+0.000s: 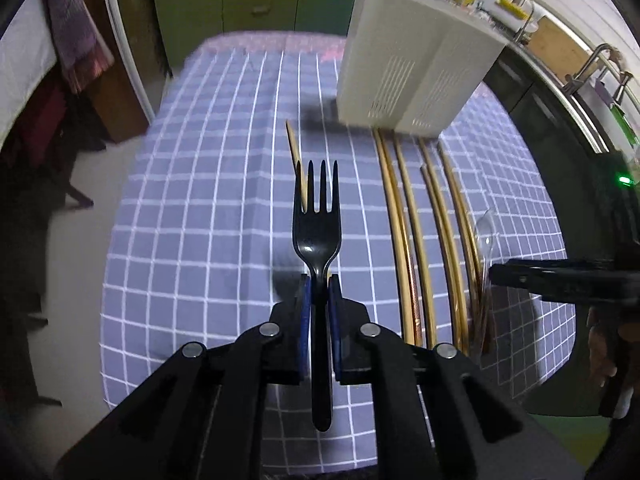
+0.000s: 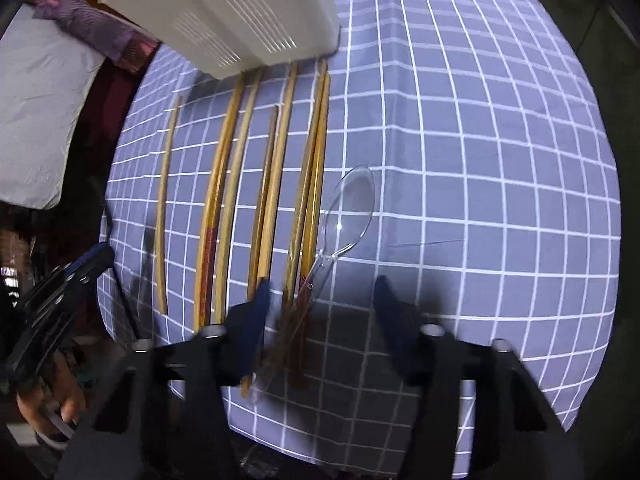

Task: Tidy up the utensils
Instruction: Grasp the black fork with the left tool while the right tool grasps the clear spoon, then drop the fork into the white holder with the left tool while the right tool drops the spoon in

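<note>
left gripper [image 1: 318, 280] clamps black fork [image 1: 318, 236] by its neck, tines fwd, above checked cloth [image 1: 200, 200]. right gripper [image 2: 320, 300] jaws apart w/ clear spoon [image 2: 348, 208] handle btwn, pads not pressing; chopsticks [image 2: 276, 184] just beside, white organizer [image 2: 224, 8] beyond.

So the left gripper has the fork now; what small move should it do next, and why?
Probably carry the fork forward toward the white tray. The left gripper is already shut on its handle and the fork is clear of the cloth, so only the transfer seems left. Keep left of the chopsticks, where the right gripper works.
</note>
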A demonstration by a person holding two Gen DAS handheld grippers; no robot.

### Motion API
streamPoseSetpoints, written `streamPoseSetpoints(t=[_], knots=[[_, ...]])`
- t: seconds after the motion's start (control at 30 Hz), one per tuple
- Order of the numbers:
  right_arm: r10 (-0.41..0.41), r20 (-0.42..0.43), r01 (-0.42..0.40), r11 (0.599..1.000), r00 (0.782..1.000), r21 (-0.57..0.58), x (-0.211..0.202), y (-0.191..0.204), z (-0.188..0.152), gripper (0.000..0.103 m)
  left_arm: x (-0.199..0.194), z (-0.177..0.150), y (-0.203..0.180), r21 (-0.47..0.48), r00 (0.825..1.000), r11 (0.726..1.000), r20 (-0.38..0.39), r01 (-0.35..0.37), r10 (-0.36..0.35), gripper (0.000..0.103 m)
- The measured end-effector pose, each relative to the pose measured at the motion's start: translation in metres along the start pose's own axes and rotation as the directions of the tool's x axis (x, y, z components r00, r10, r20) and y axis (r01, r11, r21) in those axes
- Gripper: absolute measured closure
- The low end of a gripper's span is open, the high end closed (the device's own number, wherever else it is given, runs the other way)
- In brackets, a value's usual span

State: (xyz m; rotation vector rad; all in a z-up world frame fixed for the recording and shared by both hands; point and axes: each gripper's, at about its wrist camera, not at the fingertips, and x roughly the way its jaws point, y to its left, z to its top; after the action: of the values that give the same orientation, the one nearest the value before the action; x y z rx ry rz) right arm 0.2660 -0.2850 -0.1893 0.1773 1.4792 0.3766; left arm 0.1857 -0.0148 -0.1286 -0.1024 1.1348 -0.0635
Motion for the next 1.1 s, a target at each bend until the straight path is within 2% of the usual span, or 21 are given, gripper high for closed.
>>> streamPoseSetpoints(t=[0.13,0.37,0.43,0.6,0.8,0.9,1.0,1.03,1.1], knots=[[-0.009,-0.037,0.010,0.999,0.999,0.032,0.009,0.002,0.005,0.080,-0.011,-0.001,0.000,0.027,0.998,1.000,0.068,-0.013,0.011,0.094],[-0.007,-0.073,0.013,0.996,0.997,0.087,0.020,0.002,0.010,0.082,-0.025,-0.002,0.000,0.064,0.990,0.998,0.143,-0.018,0.008,0.094],[-0.005,-0.080,0.013,0.995,0.997,0.095,0.021,0.003,0.013,0.088,-0.030,-0.005,-0.001,0.074,0.986,0.997,0.166,-0.020,0.007,0.094],[0.023,-0.081,-0.014,0.994,0.996,0.109,0.019,-0.003,0.014,0.092,-0.037,-0.008,-0.002,0.089,0.980,0.996,0.201,-0.021,0.003,0.094],[0.104,0.011,-0.105,0.992,0.994,0.071,-0.005,-0.009,0.003,0.093,-0.050,-0.006,-0.001,0.088,0.970,0.996,0.244,-0.021,-0.001,0.094],[0.128,0.066,-0.130,0.991,0.990,0.033,-0.022,-0.010,-0.006,0.093,-0.064,0.002,-0.002,0.092,0.959,0.996,0.282,-0.015,-0.012,0.094],[0.134,0.169,-0.134,0.991,0.976,-0.014,-0.049,-0.010,-0.018,0.093,-0.087,0.022,-0.010,0.104,0.942,0.995,0.333,0.012,-0.046,0.094],[0.138,0.222,-0.133,0.990,0.965,-0.036,-0.063,-0.011,-0.023,0.093,-0.095,0.030,-0.013,0.107,0.934,0.994,0.354,0.019,-0.056,0.094],[0.152,0.286,-0.143,0.988,0.946,-0.053,-0.082,-0.015,-0.028,0.093,-0.111,0.047,-0.021,0.118,0.910,0.993,0.408,0.025,-0.071,0.094]])
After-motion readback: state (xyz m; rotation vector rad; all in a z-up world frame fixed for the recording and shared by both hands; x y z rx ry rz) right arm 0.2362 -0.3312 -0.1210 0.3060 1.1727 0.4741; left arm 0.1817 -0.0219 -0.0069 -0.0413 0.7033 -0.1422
